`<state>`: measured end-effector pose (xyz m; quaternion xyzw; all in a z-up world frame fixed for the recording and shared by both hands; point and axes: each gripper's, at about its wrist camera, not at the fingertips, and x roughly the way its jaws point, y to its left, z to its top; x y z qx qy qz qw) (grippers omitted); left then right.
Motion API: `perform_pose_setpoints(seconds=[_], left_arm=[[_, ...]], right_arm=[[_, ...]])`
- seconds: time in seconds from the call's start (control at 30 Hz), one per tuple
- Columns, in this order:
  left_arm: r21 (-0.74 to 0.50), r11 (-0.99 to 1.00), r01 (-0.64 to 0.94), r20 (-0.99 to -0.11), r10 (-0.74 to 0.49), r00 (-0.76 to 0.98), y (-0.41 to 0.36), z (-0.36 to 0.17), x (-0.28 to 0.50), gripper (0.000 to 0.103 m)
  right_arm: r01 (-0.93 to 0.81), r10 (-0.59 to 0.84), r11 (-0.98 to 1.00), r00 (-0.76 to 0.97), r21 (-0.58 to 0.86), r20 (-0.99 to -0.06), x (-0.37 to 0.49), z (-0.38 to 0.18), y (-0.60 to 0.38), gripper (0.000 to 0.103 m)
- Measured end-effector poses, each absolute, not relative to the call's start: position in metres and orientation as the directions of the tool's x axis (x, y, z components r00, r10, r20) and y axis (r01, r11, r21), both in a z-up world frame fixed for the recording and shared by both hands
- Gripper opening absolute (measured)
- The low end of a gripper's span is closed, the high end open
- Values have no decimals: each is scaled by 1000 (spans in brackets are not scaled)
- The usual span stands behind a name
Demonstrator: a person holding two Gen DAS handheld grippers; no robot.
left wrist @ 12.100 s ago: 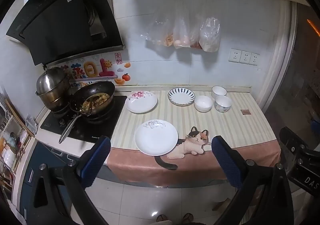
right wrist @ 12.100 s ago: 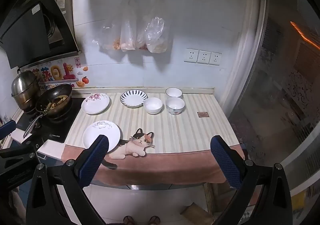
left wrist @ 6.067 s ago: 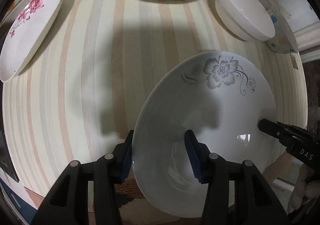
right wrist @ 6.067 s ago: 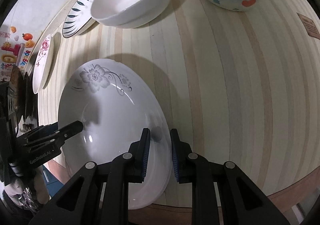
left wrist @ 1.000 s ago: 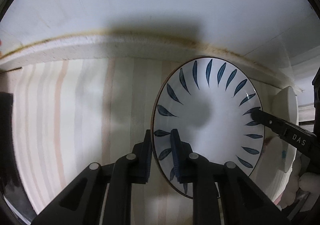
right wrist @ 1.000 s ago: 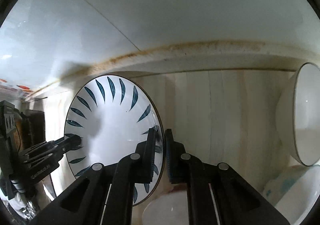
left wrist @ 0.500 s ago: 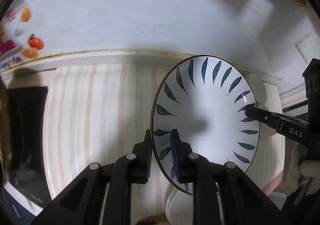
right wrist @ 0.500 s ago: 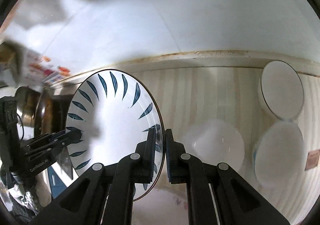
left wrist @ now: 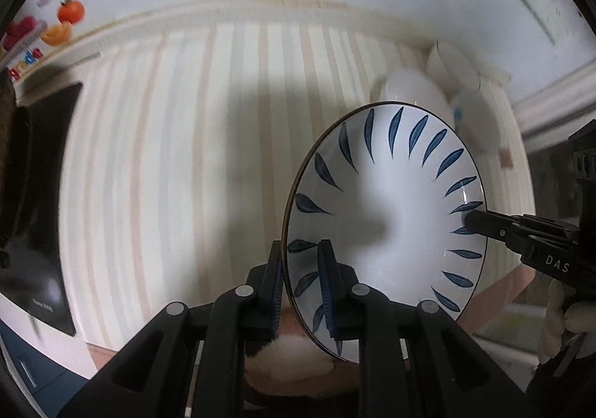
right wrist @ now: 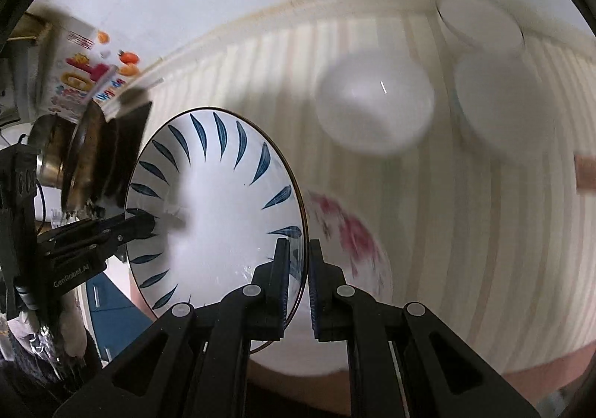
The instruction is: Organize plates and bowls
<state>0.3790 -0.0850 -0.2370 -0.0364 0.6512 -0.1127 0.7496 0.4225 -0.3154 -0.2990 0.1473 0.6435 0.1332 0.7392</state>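
My left gripper (left wrist: 301, 271) and right gripper (right wrist: 297, 278) each have jaws clamped on opposite rims of 1 round white plate with blue leaf strokes (left wrist: 387, 217), held tilted above the striped tabletop (left wrist: 167, 157). 3 white bowls (right wrist: 374, 105) sit beyond, to the right.

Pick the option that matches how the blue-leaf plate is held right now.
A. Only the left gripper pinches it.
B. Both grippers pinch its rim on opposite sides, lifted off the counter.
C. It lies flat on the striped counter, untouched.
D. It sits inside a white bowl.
B: the left gripper and the right gripper each clamp the rim of the blue-leaf plate, held above the striped counter.
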Motion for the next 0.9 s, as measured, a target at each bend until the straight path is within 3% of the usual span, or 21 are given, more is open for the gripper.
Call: perform_pose_setpoints(seconds=[0.33, 0.9], left_arm=[[-153, 973, 170, -986, -162, 38, -120, -283, 357, 16], [-97, 982, 163, -993, -106, 46, -144, -306, 349, 17]], right_arm=[[66, 377, 922, 65, 381, -924, 374, -364, -335, 11], [71, 381, 921, 22, 382, -924, 379, -393, -338, 11]])
